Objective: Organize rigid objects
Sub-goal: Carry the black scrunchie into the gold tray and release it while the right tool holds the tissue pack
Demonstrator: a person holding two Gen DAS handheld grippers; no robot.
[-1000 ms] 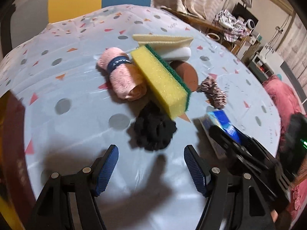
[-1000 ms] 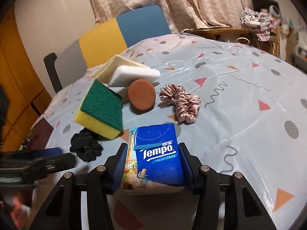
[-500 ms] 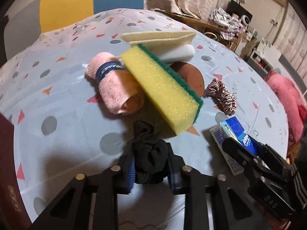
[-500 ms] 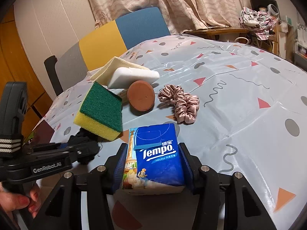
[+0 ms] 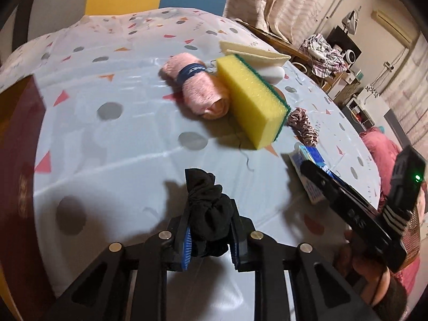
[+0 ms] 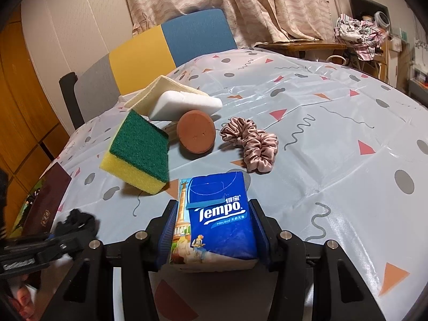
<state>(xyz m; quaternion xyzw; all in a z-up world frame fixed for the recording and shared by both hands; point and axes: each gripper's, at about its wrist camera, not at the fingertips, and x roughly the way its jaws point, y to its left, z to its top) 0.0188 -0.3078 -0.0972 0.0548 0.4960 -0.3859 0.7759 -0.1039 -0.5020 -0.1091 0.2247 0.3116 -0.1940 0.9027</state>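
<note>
My left gripper is shut on a black scrunchie and holds it above the tablecloth, near the table's front left. My right gripper is shut on a blue Tempo tissue pack; the pack also shows in the left wrist view. A yellow sponge with a green scouring side leans on the pile behind. A brown round disc, a white foam block and a cream folded cloth lie behind it.
A rolled pink towel with a blue band lies left of the sponge. A pink satin scrunchie lies right of the disc. A dark red book sits at the table's left edge. A chair stands behind the table.
My left gripper closed on the black scrunchie and pulled it back and up from beside the sponge. The right gripper keeps its hold on the tissue pack, almost still.
</note>
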